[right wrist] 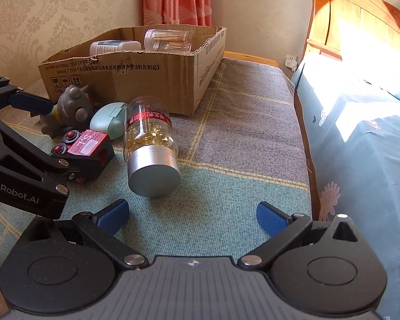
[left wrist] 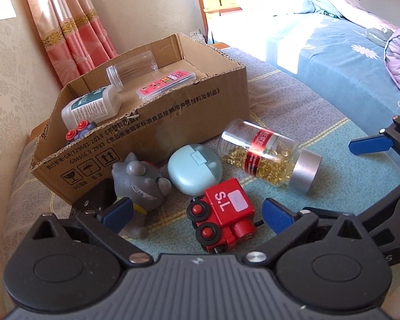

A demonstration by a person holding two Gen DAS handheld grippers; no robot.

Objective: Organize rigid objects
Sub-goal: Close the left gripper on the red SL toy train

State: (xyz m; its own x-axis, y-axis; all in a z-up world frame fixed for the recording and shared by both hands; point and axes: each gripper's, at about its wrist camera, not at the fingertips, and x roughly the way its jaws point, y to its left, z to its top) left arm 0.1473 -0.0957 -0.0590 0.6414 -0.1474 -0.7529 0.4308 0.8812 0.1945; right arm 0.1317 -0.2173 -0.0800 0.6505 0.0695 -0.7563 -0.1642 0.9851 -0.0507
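A cardboard box [left wrist: 173, 122] [right wrist: 157, 80] holds a clear jar [left wrist: 132, 70], a white bottle [left wrist: 89, 106], a pink case [left wrist: 165, 84] and a small toy [left wrist: 78, 133]. In front of it lie a grey figure [left wrist: 141, 180], a teal oval case [left wrist: 194, 169], a red toy train [left wrist: 224, 214] [right wrist: 85, 146] and a capsule bottle with a silver cap [left wrist: 272, 156] [right wrist: 150, 144]. My left gripper [left wrist: 197, 213] is open, its fingers either side of the train and figure. My right gripper [right wrist: 192, 214] is open and empty, just short of the capsule bottle.
The objects rest on a checked cushion [right wrist: 240, 133] against a wallpapered wall. A bed with blue bedding [right wrist: 360, 133] and a wooden headboard [right wrist: 360, 26] stands to the right. A pink curtain [left wrist: 72, 26] hangs behind the box.
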